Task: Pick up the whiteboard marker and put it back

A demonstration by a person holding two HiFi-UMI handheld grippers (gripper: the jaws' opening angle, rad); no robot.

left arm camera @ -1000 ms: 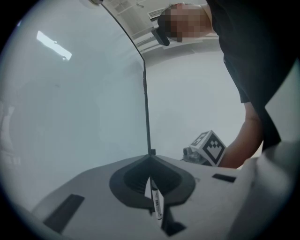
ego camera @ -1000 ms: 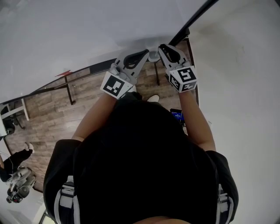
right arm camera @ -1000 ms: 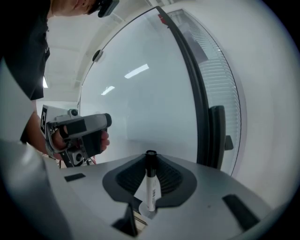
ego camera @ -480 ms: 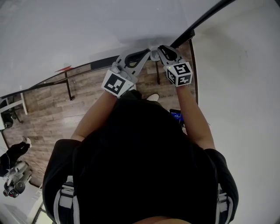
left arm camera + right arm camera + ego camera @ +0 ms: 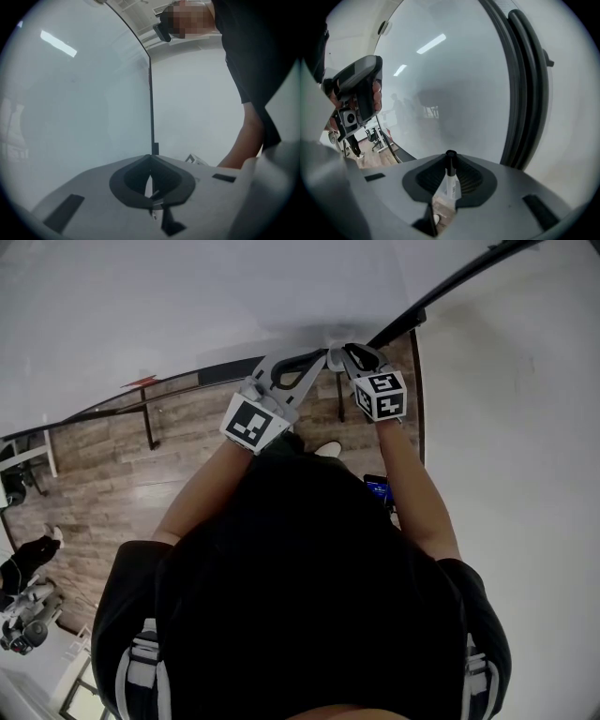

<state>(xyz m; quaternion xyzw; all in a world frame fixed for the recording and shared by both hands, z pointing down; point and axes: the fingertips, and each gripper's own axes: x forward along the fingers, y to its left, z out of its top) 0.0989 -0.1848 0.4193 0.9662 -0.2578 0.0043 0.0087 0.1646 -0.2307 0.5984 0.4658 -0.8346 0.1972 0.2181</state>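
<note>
The right gripper (image 5: 450, 161) is clenched on the whiteboard marker (image 5: 450, 182). Its pads pinch the white barrel, and the black cap pokes out past the jaw tips towards the whiteboard (image 5: 454, 84). In the head view, over the last second this gripper has sunk and tipped its nose down, sliding closer to the whiteboard's lower edge by the dark frame (image 5: 441, 287) at its right side. Its marker cube now looks smaller and sits nearer the board than it did. The hold has not altered, so the marker has travelled down with the gripper and is not yet set down anywhere. It hangs just in front of the whiteboard's surface, though I cannot tell whether the cap touches it. The left gripper (image 5: 151, 161) has kept its place beside the right one, level, with its jaws closed tip to tip and nothing gripped between them. It is pointed at the same low stretch of the whiteboard. No ledge or holder shows clearly at the board's foot in any view, and below it lies only the wooden floor (image 5: 112, 474). My reading is that the pick-up is done and the return is under way. The descent along the whiteboard looks like an approach to wherever the marker rests, with the release to come.
</note>
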